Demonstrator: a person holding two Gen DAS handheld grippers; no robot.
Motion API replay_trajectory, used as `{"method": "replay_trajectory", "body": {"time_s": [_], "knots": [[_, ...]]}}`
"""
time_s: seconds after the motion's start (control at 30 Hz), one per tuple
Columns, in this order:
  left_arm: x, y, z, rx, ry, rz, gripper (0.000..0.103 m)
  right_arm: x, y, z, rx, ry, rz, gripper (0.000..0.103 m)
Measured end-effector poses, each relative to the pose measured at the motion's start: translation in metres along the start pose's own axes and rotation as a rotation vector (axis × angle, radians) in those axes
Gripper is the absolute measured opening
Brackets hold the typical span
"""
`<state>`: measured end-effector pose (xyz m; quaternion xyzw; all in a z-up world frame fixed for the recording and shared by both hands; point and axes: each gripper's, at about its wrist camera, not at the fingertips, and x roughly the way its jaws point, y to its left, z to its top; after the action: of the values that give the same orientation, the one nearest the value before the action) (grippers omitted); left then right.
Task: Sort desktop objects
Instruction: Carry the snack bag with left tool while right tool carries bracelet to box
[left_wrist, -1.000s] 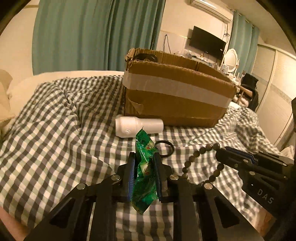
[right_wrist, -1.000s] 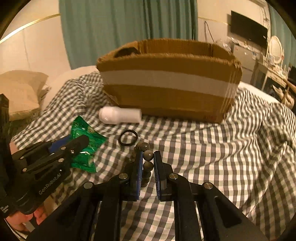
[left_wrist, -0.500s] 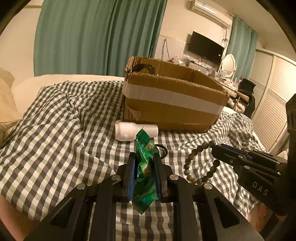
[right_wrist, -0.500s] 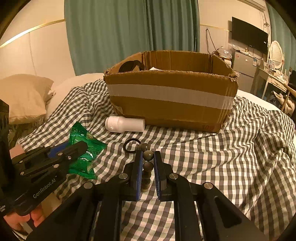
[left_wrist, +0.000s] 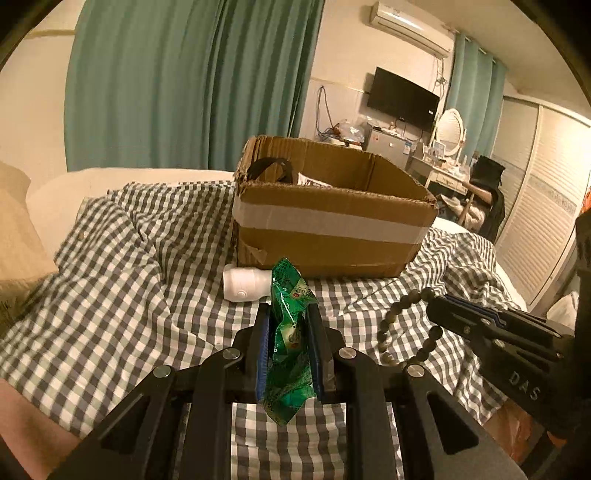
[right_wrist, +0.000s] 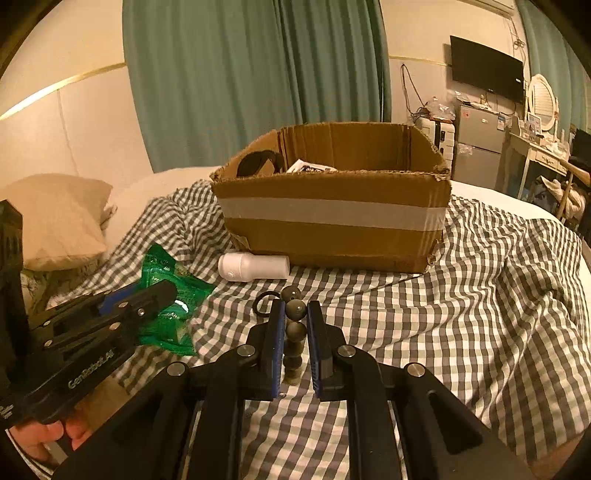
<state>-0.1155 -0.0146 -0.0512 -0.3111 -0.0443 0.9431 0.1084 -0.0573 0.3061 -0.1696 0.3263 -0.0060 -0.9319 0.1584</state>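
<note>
My left gripper (left_wrist: 289, 314) is shut on a green snack packet (left_wrist: 290, 343) and holds it above the checked bedcover; the packet also shows in the right wrist view (right_wrist: 168, 291). My right gripper (right_wrist: 296, 310) is shut on a dark bead bracelet (right_wrist: 294, 332), which hangs in a loop in the left wrist view (left_wrist: 406, 325). An open cardboard box (left_wrist: 332, 225) with a white tape band stands ahead, also in the right wrist view (right_wrist: 332, 214). A white bottle (right_wrist: 253, 266) lies against its front. A black ring (right_wrist: 264, 303) lies on the cover near my right fingertips.
The box holds a dark item (right_wrist: 256, 164) and a white printed pack (right_wrist: 310, 167). A pillow (right_wrist: 55, 218) lies at the left. Teal curtains (right_wrist: 255, 74), a dresser and a wardrobe stand behind the bed.
Both grippers have risen and pulled back with their loads. The box interior now shows more from above.
</note>
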Motion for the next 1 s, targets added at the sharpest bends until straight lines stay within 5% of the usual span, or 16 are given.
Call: {"method": "replay_trajectory", "body": {"time_s": [0.57,1.0], "knots": [[-0.032,-0.040,0.066,0.101,-0.113,0.024,0.019,-0.053,-0.007,0.049,-0.011,-0.097,0.003,0.011],[-0.008,-0.053,0.126,0.122,-0.187,0.011,0.019,-0.048,-0.021,0.124,-0.075,-0.174,-0.003,0.011]]}}
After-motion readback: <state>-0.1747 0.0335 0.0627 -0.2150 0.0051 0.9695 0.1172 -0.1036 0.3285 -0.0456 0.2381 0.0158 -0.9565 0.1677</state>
